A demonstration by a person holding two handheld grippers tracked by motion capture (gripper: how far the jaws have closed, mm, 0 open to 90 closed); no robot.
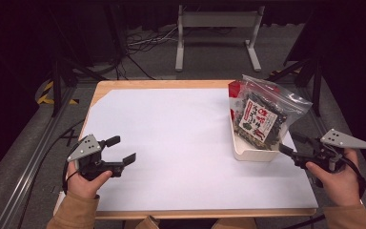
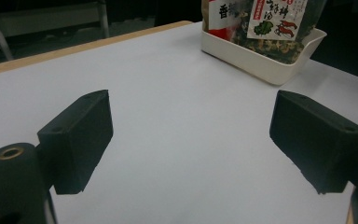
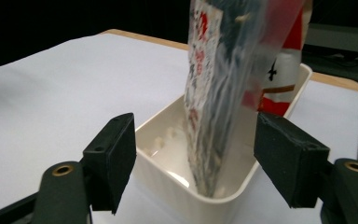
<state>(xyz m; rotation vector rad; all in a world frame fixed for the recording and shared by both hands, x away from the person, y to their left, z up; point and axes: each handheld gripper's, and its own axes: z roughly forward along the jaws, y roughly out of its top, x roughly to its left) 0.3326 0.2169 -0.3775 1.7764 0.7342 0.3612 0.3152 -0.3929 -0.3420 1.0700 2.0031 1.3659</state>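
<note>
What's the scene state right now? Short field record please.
surface: table with a white top sheet and wooden edge
tray: white tray at the right side of the table
contents: clear snack bag standing in the tray, red-and-white pack behind it
left gripper: left gripper open, nothing between its jaws, over bare sheet
right gripper: right gripper open, close to the tray's near end, bag ahead between the jaw lines, not gripped

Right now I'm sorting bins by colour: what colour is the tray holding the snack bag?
Cream white tray, clearest in the left gripper view.
</note>
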